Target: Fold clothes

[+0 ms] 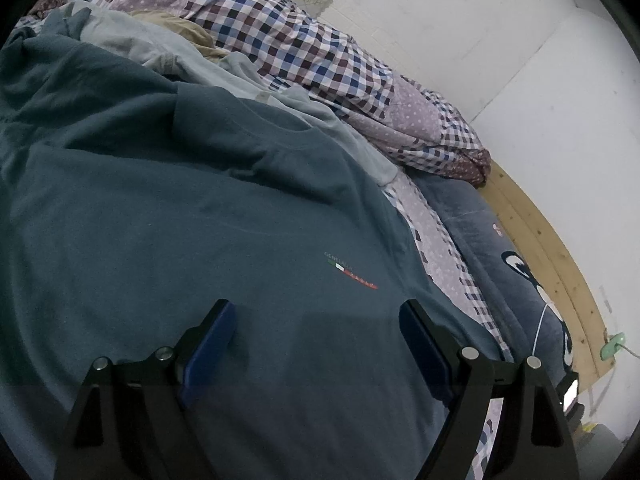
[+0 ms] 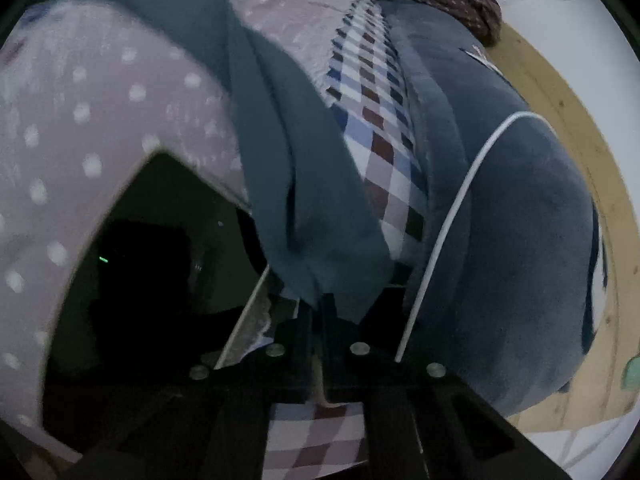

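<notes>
T-shirt [image 1: 200, 220] chest print [image 1: 352, 270] partly legible, ending "KADAP"

The left gripper [image 1: 316, 320] fills the bottom of the left wrist view. Its two black fingers stand wide apart, the blue pads [image 1: 212, 344] facing each other across an open gap, one at lower left of centre and one at lower right. Nothing sits between them.

The right gripper [image 2: 320, 300] rises from the bottom centre of the right wrist view. Its dark fingers are drawn close together, pinching a fold of the teal shirt [image 2: 316, 216] that rises from the fingertips toward the upper left.
</notes>
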Available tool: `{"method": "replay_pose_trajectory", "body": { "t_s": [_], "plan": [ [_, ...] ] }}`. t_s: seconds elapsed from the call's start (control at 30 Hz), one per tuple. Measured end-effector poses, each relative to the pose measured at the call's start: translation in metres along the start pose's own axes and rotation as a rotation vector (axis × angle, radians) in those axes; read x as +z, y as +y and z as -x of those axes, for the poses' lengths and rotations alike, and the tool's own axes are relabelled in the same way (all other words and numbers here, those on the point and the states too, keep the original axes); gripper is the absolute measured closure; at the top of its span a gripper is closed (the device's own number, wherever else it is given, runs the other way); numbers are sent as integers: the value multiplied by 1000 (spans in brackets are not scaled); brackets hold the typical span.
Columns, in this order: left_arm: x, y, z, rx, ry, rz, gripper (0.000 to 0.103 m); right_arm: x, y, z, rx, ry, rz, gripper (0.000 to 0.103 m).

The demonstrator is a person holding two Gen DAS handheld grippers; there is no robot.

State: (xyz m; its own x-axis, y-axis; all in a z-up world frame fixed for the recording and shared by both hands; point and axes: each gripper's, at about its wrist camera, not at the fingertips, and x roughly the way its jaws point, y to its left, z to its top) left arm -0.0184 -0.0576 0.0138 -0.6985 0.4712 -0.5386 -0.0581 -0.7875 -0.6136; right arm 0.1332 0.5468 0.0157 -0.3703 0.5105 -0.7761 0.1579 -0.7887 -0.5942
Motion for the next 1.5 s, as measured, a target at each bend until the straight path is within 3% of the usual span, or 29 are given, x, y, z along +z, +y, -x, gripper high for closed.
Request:
{"method": "replay_pose_trajectory", "body": {
  "t_s": [0.23, 0.5, 0.7, 0.9, 1.03, 1.1, 1.2, 1.37, 1.5],
  "plan": [
    [1, 2, 4, -23, -8, 20, 16, 14, -16, 78, 167, -97, -129, 102],
    [7, -6, 17, -148, 2, 44, 16, 46, -12, 192, 407, -211, -232, 103],
    [11, -11, 27, -242, 8, 62, 16, 97, 12, 277, 572, -319, -245, 103],
    [22, -23, 61, -499, 7, 22, 16, 175, 70, 363, 641, -434, -122, 103],
    [30, -30, 97, -650, -30, -55, 16, 225, 125, 375, 667, -436, -43, 102],
    [31, -34, 111, -685, -33, -99, 16, 250, 154, 378, 681, -431, -5, 102],
    [33, -36, 124, -669, -38, -169, 16, 284, 195, 380, 699, -421, 50, 102],
    [30, -32, 125, -442, -47, -276, 16, 318, 246, 368, 729, -389, 101, 102],
    [31, -28, 116, -312, -44, -308, 17, 338, 269, 370, 748, -378, 137, 102]
  ]
}}
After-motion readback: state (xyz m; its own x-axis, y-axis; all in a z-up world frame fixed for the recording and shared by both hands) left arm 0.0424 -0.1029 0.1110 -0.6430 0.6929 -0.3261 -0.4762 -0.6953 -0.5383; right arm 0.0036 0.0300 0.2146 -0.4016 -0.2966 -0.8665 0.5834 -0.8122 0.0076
